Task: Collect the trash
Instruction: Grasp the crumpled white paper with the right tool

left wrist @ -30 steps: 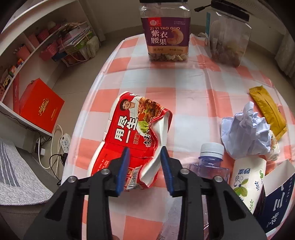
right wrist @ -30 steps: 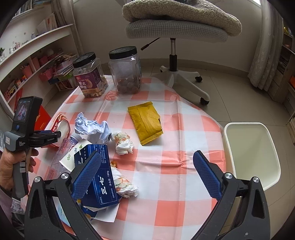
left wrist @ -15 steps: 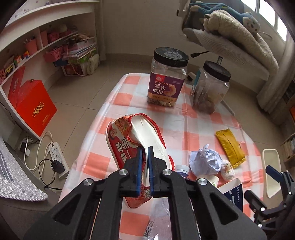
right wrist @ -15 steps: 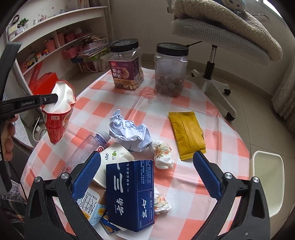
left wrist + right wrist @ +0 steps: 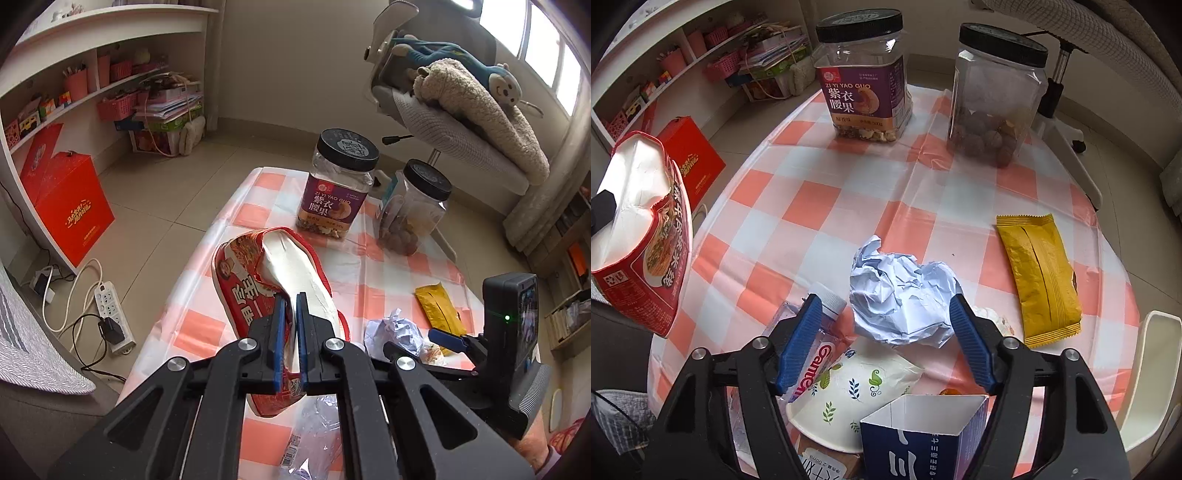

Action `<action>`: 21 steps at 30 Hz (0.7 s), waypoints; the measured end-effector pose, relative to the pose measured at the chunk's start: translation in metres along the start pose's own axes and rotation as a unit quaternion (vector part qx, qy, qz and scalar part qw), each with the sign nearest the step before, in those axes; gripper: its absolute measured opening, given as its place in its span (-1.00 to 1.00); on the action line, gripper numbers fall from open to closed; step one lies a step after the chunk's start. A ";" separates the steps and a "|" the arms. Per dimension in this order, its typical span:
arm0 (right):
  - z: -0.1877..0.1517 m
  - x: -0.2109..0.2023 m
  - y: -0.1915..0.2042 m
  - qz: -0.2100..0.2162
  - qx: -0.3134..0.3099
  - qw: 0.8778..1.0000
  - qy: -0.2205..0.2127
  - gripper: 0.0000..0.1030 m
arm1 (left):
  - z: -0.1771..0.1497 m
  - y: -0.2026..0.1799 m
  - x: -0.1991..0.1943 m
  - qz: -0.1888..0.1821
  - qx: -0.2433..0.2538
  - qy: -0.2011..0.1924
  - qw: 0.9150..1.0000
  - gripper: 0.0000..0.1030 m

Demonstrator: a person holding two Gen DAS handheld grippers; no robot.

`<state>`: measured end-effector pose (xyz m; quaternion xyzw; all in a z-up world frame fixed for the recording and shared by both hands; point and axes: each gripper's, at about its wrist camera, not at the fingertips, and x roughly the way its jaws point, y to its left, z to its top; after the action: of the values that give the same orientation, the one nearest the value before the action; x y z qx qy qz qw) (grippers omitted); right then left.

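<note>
My left gripper [image 5: 288, 317] is shut on the rim of a red noodle bag [image 5: 255, 291] with a white inside and holds it open, lifted above the table's left edge; the bag also shows in the right wrist view [image 5: 642, 229]. My right gripper [image 5: 886, 325] is open, its blue fingers either side of a crumpled white paper ball [image 5: 901, 295] on the checked tablecloth [image 5: 812, 206]. It also shows in the left wrist view [image 5: 436, 343], open. A yellow wrapper [image 5: 1038, 277] lies to the right.
A plastic bottle [image 5: 809, 354], a leaf-printed paper cup [image 5: 857, 391] and an open blue carton [image 5: 923, 439] lie near the front. Two black-lidded jars [image 5: 866, 77] [image 5: 993, 99] stand at the back. A white bin [image 5: 1152, 369] stands right of the table. An office chair is behind.
My left gripper closed on the red bag and lifted it off the table. My right gripper moved forward and down over the paper ball and narrowed around it.
</note>
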<state>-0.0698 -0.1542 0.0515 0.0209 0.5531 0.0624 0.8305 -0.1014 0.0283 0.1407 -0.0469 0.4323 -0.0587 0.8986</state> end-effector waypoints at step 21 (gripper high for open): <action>-0.002 -0.076 -0.021 0.016 0.018 0.995 -0.099 -0.63 | -0.010 -0.023 -0.021 -0.030 0.006 -0.018 0.999 -0.88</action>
<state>-0.0991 -0.1848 0.1178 0.0514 0.4691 0.0635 0.8793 -0.1241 0.0086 0.1535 -0.0553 0.4139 -0.0877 0.9044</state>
